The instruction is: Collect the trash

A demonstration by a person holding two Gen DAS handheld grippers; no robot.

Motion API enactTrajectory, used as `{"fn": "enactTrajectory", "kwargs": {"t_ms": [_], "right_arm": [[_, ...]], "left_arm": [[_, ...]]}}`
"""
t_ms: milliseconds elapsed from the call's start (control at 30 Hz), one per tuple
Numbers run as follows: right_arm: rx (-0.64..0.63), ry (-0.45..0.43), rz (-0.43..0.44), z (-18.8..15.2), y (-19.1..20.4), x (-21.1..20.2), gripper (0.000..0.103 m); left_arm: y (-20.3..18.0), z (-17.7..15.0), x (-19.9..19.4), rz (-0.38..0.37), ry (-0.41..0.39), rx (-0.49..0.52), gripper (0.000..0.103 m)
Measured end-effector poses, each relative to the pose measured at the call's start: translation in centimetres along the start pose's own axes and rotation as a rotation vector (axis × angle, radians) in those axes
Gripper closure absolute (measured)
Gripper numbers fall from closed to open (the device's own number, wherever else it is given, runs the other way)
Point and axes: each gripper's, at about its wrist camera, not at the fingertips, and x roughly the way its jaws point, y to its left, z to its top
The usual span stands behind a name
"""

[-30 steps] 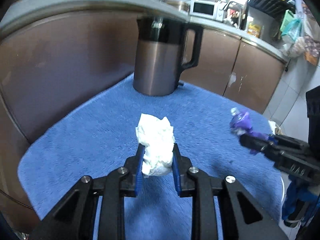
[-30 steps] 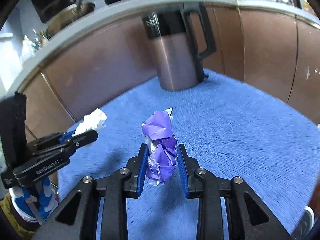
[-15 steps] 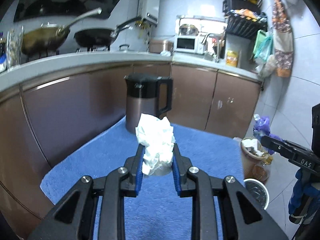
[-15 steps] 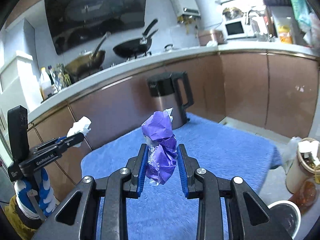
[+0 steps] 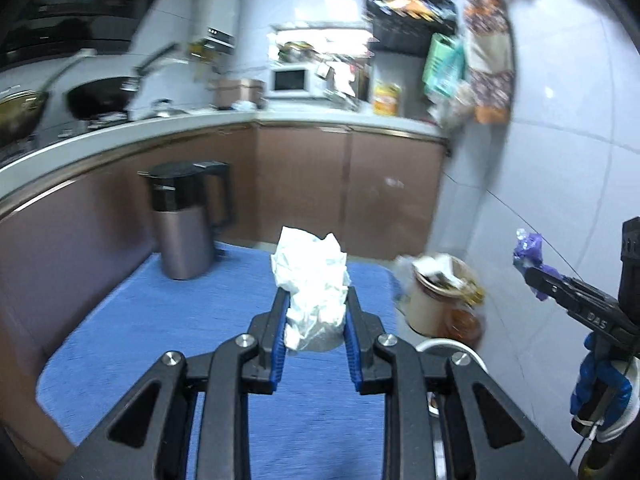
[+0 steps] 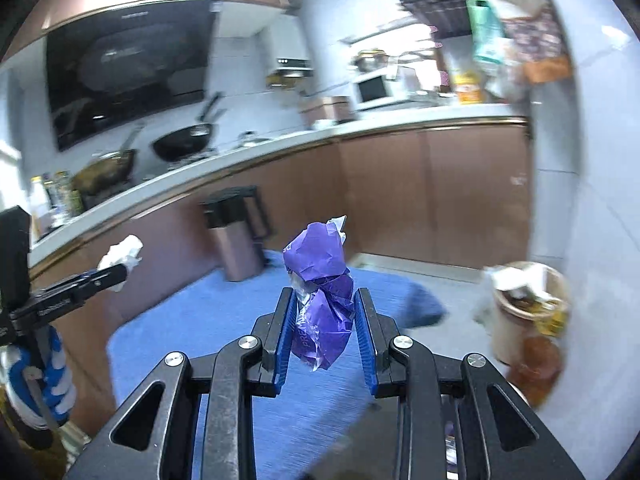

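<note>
My left gripper [image 5: 316,300] is shut on a crumpled white tissue [image 5: 310,276] and holds it high above the blue towel [image 5: 160,320]. My right gripper [image 6: 325,304] is shut on a crumpled purple wrapper [image 6: 320,292], also lifted above the towel. A tan trash bin [image 5: 434,296] full of rubbish stands on the floor right of the towel; it also shows in the right wrist view [image 6: 520,300]. The right gripper with the wrapper appears at the right of the left view [image 5: 532,264]; the left gripper with the tissue appears at the left of the right view [image 6: 120,258].
A brown and black electric kettle [image 5: 186,224] stands at the towel's far left corner. Brown cabinets [image 5: 344,192] and a white counter run behind. A tiled wall [image 5: 540,160] is on the right. A white round container [image 5: 448,350] sits on the floor by the bin.
Both grippers have risen and swung right with their trash still held. The trash bin has come further into both views.
</note>
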Motion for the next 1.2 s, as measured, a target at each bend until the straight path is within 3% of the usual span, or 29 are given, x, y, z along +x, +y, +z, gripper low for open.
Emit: {"fn": "enactTrajectory", "kwargs": {"t_ms": [200,400,633,767,900,1100,1200], "right_arm": [[0.106,0.070,-0.180,-2.9,-7.2,1.3,0.073],[0.219,0.168,-0.252,-6.6,-13.4,3.9,0.073],[0.297,0.267,-0.298,-10.3,-18.3,6.9,0.073],[0.336,0.303,-0.315,-11.6,-20.2,8.4,0.071],[0.370,0.330,-0.335,-12.9,-21.6,9.5,0.070],[0.391,0.347,-0.365,-13.9,-22.8,10.2,0.056],[0.394,0.343,-0.374,-13.8,-22.8,9.9,0.055]], "left_arm": [[-8.0,-0.4,7.2,-0.135,0.134,0.111,0.079],[-14.8,-1.7,14.4,-0.258,0.275,0.190,0.077],[-20.5,-3.6,21.6,-0.336,0.396,0.234,0.077],[-22.1,-4.4,24.3,-0.377,0.451,0.230,0.072],[-22.8,-4.7,25.4,-0.414,0.470,0.205,0.050],[-22.5,-4.3,25.1,-0.426,0.451,0.190,0.048],[-21.7,-4.0,24.3,-0.420,0.433,0.172,0.047]]}}
